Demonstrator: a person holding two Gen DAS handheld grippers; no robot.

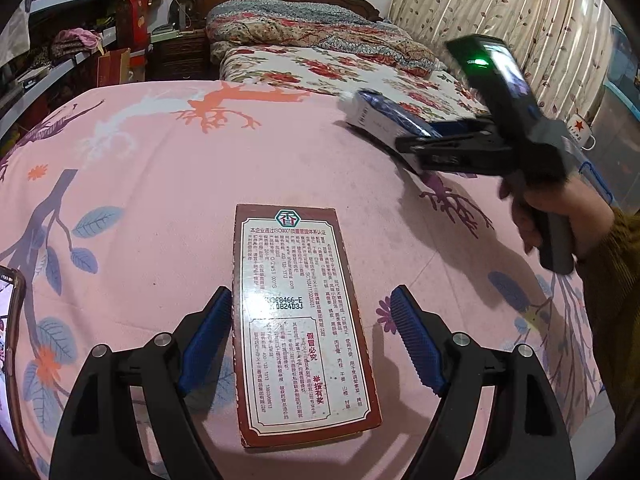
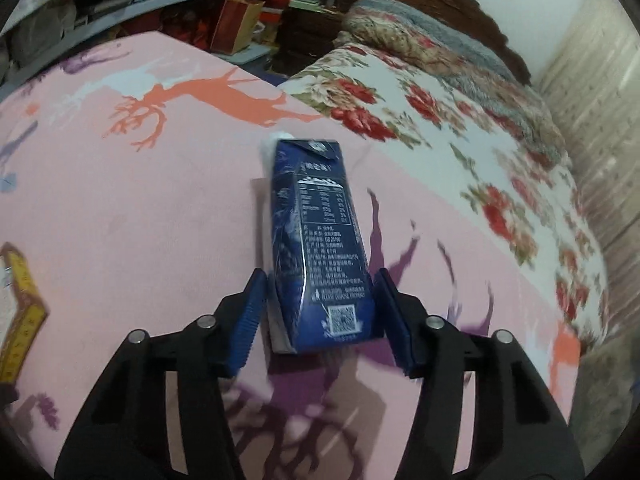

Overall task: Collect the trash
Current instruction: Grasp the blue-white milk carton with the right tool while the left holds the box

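Trash here is two cartons lying on the pink tablecloth (image 1: 160, 160). The larger, a flat brown box (image 1: 306, 320) with a white panel of printed text, lies face-up between the spread fingers of my left gripper (image 1: 312, 332); the left pad just touches its edge, the right pad stands clear, so nothing is gripped yet. The smaller, a dark blue drink carton (image 2: 320, 248) with a nutrition table and a QR code, sits between the pads of my right gripper (image 2: 320, 320). Those jaws are close on both sides, but motion blur stops me telling whether they actually pinch it.

My worry is the flat box: closing on it may only skid it along the cloth. The blue carton could crumple or slip if squeezed off-centre.
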